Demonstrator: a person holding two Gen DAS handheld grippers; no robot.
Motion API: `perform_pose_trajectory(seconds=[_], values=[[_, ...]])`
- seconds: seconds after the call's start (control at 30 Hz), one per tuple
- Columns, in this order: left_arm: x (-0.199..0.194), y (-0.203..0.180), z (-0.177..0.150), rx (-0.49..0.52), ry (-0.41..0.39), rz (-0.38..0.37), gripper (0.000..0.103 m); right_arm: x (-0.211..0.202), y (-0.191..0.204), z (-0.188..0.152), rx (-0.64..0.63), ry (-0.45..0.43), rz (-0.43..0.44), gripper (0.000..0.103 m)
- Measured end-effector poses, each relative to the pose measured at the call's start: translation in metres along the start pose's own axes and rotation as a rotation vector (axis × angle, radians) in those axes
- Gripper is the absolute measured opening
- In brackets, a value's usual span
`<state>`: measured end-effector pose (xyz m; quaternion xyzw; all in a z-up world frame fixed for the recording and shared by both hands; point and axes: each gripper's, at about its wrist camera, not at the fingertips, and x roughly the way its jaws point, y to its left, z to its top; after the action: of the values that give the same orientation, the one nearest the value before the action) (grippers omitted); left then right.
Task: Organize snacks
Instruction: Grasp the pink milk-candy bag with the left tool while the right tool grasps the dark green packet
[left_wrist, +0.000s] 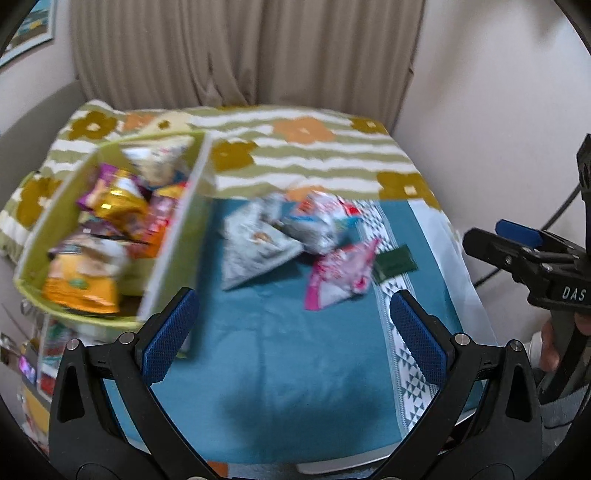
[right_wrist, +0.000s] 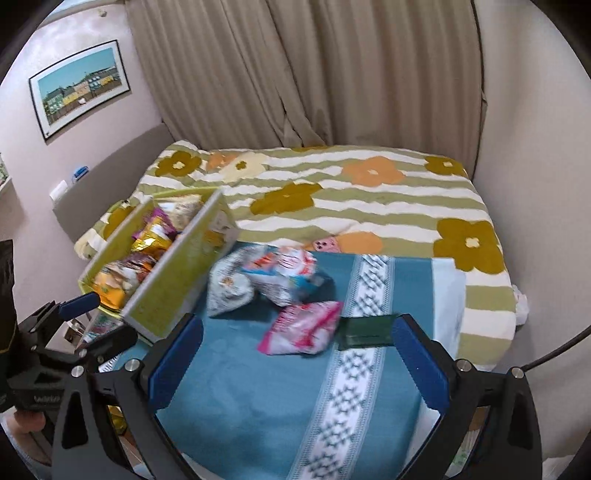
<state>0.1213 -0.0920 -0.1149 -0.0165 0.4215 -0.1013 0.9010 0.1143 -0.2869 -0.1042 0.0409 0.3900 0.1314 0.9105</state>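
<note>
Both hand-held grippers (left_wrist: 291, 332) (right_wrist: 295, 350) hang spread, empty; the pink packet (right_wrist: 301, 326) looks light, crinkly, best pinched at its edge.

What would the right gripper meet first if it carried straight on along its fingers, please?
Probably the pink snack packet on the teal cloth, which lies just ahead between the open right gripper fingers. The dark green packet sits slightly right; depth is uncertain.
</note>
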Motion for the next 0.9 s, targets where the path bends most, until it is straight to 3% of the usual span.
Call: perform_pose_trajectory(seconds=[0.23,0.47,0.8,0.87,0.9], values=[[0.083,-0.031,0.008,0.037,0.107,-0.082,0.102,0.042,-0.05,-0.01,0.07,0.081,-0.046,0.102],[0.157,-0.044,0.009,0.039,0.178,-0.114,0.102,0.092,-0.076,-0.016,0.03,0.161,-0.108,0.102],[0.213,-0.051,0.0,0.054,0.242,-0.125,0.102,0.149,-0.089,-0.018,0.006,0.237,-0.115,0.102],[0.218,-0.051,0.001,0.052,0.248,-0.142,0.086,0.156,-0.088,-0.018,0.0,0.248,-0.113,0.102],[0.219,-0.05,0.001,0.055,0.249,-0.144,0.083,0.159,-0.088,-0.019,-0.001,0.253,-0.112,0.102]])
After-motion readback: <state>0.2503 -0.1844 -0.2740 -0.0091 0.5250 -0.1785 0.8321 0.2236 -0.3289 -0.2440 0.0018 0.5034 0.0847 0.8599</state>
